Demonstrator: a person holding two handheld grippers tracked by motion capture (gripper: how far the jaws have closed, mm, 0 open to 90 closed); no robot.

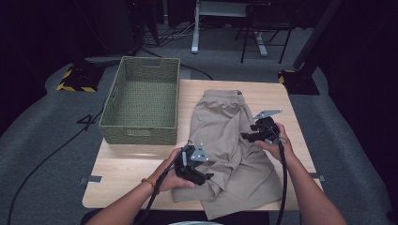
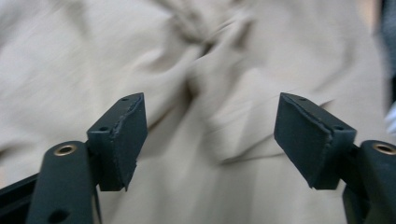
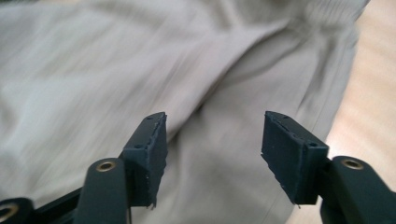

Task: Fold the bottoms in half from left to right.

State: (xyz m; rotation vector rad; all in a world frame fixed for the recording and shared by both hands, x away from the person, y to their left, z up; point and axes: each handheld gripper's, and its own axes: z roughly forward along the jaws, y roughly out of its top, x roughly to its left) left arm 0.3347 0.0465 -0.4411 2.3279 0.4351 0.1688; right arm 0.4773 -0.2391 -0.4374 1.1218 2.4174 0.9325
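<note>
Standing apart with nothing pinched, both pairs of jaws hover over the khaki shorts (image 1: 230,145). The left gripper (image 2: 210,135) looks down on a twisted bunch of cloth; the right gripper (image 3: 212,154) sits over smoother fabric near a side seam. The shorts lie rumpled on the wooden table (image 1: 136,164), waistband toward twelve o'clock, hems toward six. The woven basket (image 1: 141,101) stands at about ten o'clock from them. I'd worry that a bite into that bunch takes several layers, dragging the whole garment crooked or over the near edge.
</note>
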